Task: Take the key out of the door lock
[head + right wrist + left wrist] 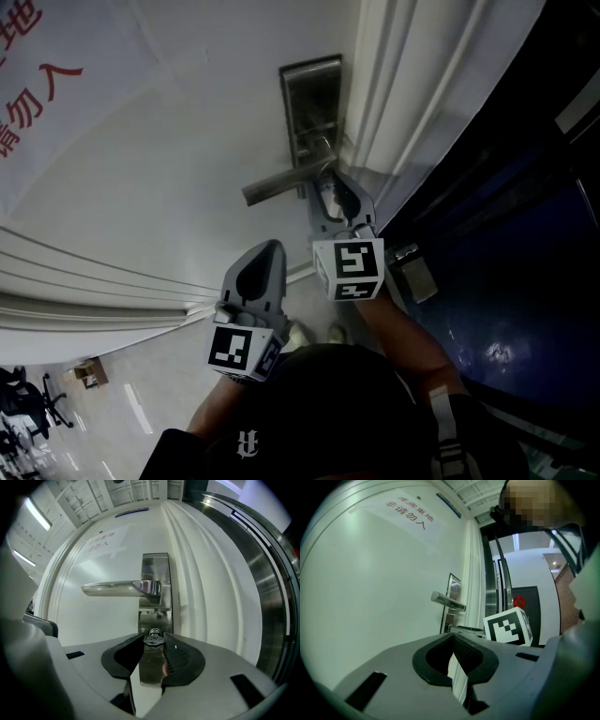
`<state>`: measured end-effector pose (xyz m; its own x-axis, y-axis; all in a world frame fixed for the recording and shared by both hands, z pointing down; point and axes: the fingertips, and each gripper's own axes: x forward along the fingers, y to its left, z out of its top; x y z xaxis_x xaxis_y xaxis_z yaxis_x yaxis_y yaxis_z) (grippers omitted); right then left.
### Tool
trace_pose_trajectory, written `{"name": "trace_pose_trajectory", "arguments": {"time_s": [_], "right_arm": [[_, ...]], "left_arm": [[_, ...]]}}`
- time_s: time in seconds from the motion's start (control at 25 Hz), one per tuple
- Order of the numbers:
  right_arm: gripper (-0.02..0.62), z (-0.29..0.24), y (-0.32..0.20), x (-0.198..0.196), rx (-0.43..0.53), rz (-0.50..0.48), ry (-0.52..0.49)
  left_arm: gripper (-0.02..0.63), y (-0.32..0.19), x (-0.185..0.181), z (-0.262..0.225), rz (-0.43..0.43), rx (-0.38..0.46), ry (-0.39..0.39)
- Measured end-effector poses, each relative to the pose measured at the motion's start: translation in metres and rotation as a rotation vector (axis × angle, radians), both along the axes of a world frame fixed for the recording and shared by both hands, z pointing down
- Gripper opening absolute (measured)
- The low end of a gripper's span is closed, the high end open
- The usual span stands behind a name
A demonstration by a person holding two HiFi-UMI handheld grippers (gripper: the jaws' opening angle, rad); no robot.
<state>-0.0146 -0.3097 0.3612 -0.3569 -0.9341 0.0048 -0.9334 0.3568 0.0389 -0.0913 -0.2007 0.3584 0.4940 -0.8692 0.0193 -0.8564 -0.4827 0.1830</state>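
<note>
A small metal key [153, 641] sticks out of the lock cylinder low on the steel lock plate [155, 573], under the lever handle [117, 588]. In the right gripper view my right gripper [153, 644] has its jaw tips against both sides of the key's head. The head view shows that gripper [330, 187] reaching up under the handle [277, 186]; the key is hidden there. My left gripper [267, 248] hangs lower and left, away from the door hardware, its tips together with nothing held [451, 637].
The white door [169, 141] carries a sign with red lettering [28, 84]. A ribbed white door frame [403, 112] runs right of the lock, with dark glass [525, 262] beyond. An office chair [37, 403] stands on the floor far below left.
</note>
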Motion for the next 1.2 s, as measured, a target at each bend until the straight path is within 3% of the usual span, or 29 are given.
{"name": "trace_pose_trajectory", "arguments": {"time_s": [0.68, 1.2], "right_arm": [[0.135, -0.01, 0.024, 0.008, 0.015, -0.049, -0.024], [0.135, -0.028, 0.072, 0.037, 0.052, -0.124, -0.073]], "left_arm": [[0.006, 0.013, 0.021, 0.004, 0.016, -0.02, -0.011], [0.006, 0.032, 0.058, -0.008, 0.014, 0.02, -0.017]]}}
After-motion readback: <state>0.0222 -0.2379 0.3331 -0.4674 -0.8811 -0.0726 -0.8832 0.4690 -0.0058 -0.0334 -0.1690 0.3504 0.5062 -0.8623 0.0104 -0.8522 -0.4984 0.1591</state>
